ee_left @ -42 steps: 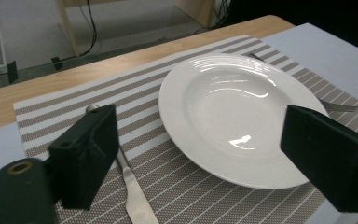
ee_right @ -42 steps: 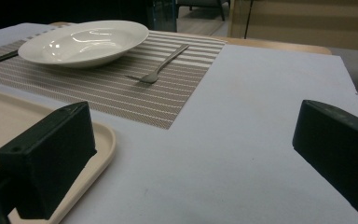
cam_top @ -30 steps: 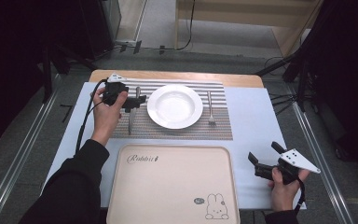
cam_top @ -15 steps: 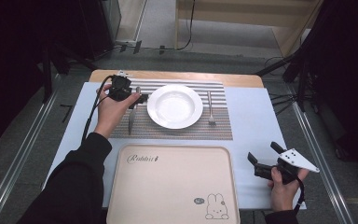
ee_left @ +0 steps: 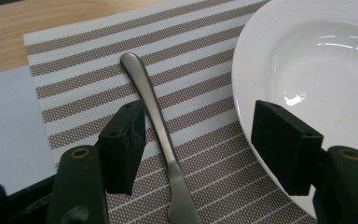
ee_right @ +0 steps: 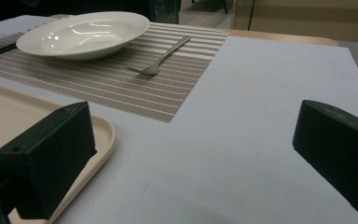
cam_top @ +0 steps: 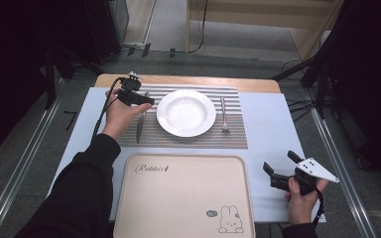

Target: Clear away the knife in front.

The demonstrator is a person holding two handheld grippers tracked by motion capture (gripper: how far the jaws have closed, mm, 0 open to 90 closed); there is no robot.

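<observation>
Both hands hold grippers low over the table
Left gripper [cam_top: 148, 102] reaches forward, its jaws just closing but apart; right gripper [cam_top: 278, 166] hangs near the person, jaws wide

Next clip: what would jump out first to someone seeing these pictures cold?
The white plate at the middle of the striped placemat, knife to its left and fork to its right. The left gripper sits over the knife handle, its jaws closing in astride it but not yet touching. Nearer the person lies a beige tray with a rabbit drawing, and the right gripper waits open beside it.
</observation>
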